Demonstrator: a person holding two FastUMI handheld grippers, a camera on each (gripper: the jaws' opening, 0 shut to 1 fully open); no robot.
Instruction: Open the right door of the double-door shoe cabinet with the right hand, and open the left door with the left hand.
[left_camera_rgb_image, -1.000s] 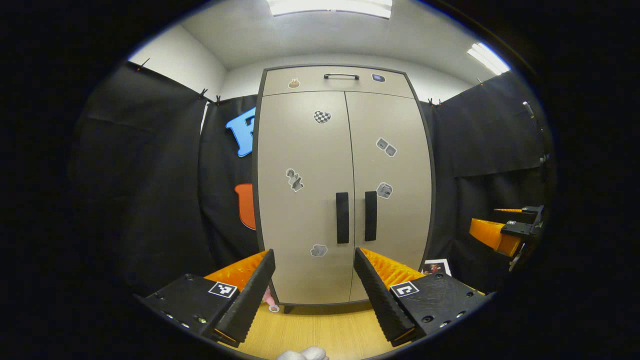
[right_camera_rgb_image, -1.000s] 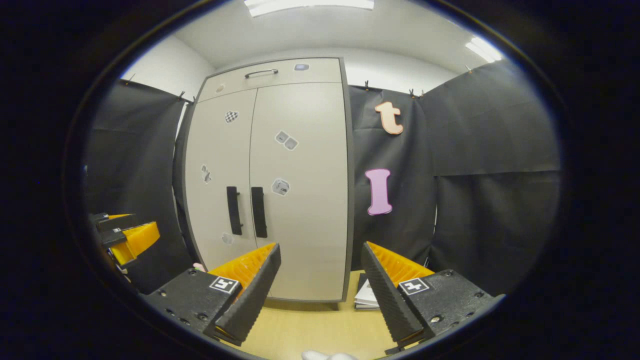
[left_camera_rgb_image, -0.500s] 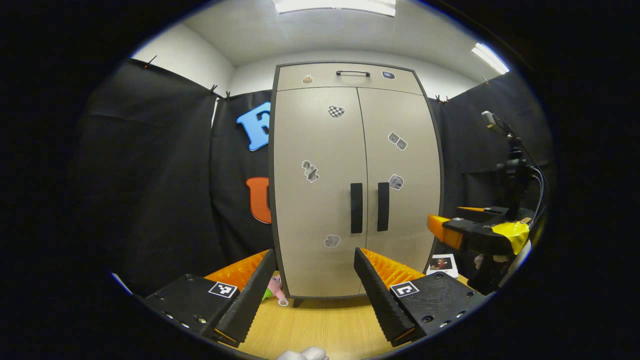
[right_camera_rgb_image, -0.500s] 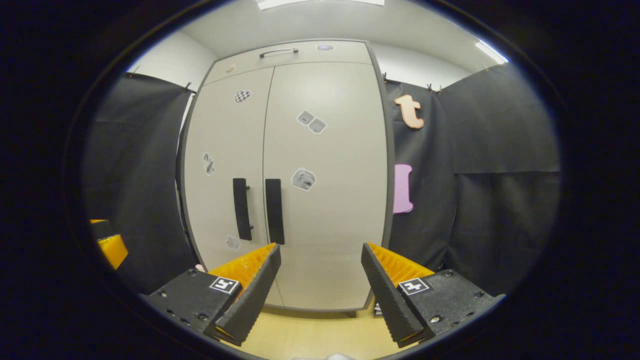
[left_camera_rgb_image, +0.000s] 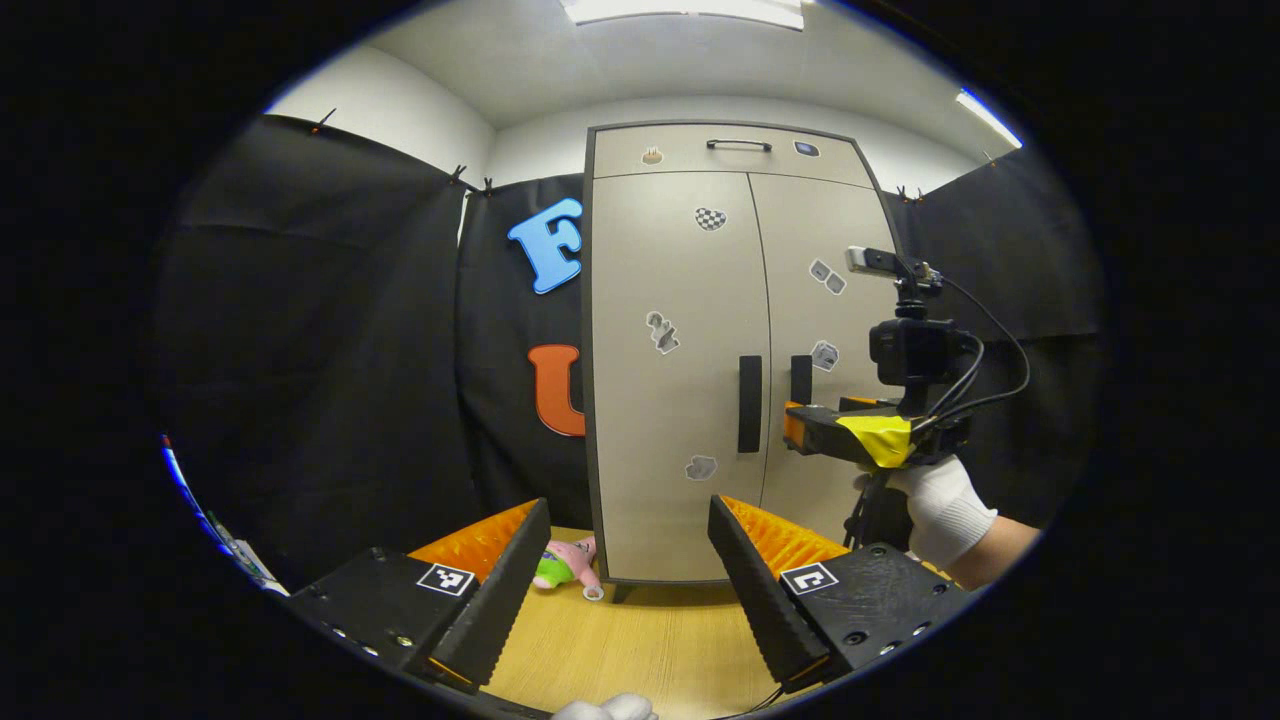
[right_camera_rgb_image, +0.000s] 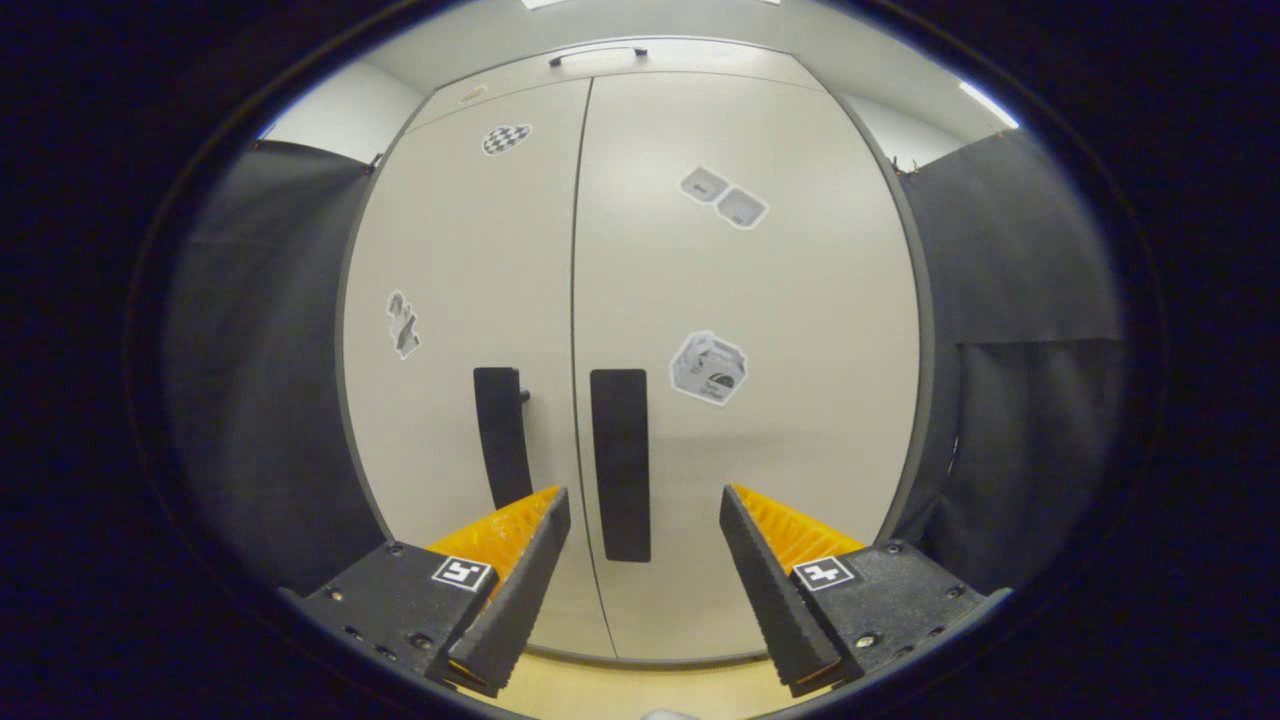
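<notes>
Your right hand-held gripper (right_camera_rgb_image: 640, 600) is spread, empty, close before the right door's handle (right_camera_rgb_image: 620, 460). Your left hand-held gripper (left_camera_rgb_image: 625, 590) is spread too, well back. The cabinet (left_camera_rgb_image: 700, 350) is beige, stickered, both doors closed; its right edge hides behind your gloved hand (left_camera_rgb_image: 935, 505).

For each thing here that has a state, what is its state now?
Left door: closed.
Right door: closed.
Top drawer: closed.
Left gripper: open, holds nothing, away from the cabinet.
Right gripper: open, holds nothing, facing the right handle, not yet touching it.
</notes>
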